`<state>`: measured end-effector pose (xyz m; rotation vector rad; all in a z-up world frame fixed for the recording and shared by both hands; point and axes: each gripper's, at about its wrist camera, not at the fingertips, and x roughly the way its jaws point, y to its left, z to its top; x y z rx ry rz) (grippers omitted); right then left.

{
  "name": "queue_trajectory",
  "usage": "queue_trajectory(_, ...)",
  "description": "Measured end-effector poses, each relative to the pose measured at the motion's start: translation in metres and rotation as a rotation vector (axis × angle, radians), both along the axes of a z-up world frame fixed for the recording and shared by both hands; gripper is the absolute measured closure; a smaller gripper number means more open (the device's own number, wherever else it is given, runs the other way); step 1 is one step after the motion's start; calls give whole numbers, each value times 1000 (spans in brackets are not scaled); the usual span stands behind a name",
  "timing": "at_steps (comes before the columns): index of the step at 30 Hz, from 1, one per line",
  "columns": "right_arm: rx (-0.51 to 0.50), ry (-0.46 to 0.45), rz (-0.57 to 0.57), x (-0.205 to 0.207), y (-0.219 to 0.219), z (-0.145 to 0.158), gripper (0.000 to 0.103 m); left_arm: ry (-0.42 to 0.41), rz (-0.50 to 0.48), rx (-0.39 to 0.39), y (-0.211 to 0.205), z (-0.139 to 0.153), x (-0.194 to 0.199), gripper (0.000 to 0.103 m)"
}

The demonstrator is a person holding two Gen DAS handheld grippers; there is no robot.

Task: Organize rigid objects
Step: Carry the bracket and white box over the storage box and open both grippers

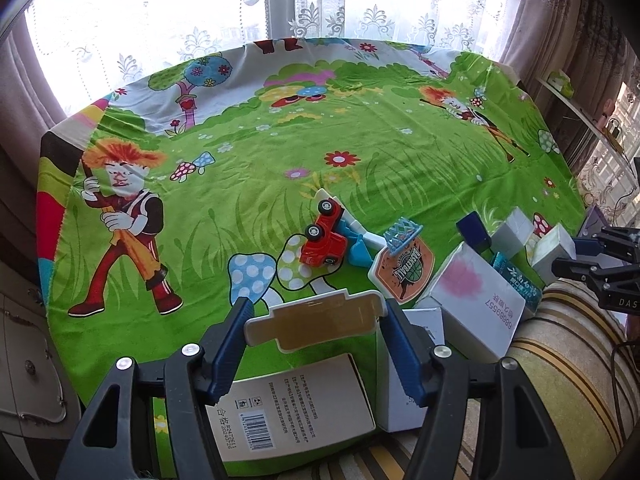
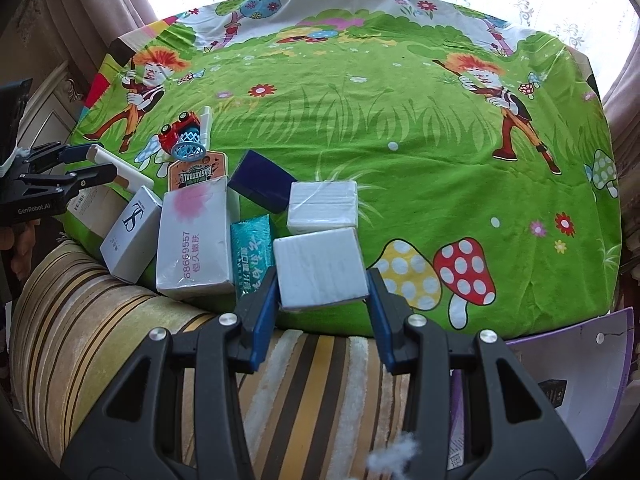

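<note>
Flat white case (image 1: 316, 320): long axis runs from 9 to 3 o'clock, tan glossy face up, notched corners, above the cloth's near edge.
Left gripper (image 1: 316, 334): half open, pads clamp the case ends.
Right gripper (image 2: 322, 280): rather narrow, holds a white film-wrapped box (image 2: 320, 268).

Bright lace-curtained window (image 1: 320, 4), striped sofa (image 2: 120, 320)

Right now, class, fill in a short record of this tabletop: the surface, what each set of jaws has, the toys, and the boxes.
surface: green cartoon cloth
left gripper: jaws around a flat white plastic piece, closing slightly
right gripper: jaws shut on a white wrapped box
toys: red toy truck on its side; basketball hoop board beside it
boxes: pink-marked white box, teal packet, dark blue box
</note>
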<state>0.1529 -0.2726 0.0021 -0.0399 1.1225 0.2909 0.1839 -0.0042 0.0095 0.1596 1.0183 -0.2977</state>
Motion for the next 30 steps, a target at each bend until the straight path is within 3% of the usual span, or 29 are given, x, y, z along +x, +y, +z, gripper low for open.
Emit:
queue_trajectory(14,23,-47,-21,-15,-6,16,56,-84,-39,-23,-23,42,-22,38)
queue_trajectory(30,45,-104,-126,-71,-65,44,56,-116,-202,-74,-110,70,-78,38)
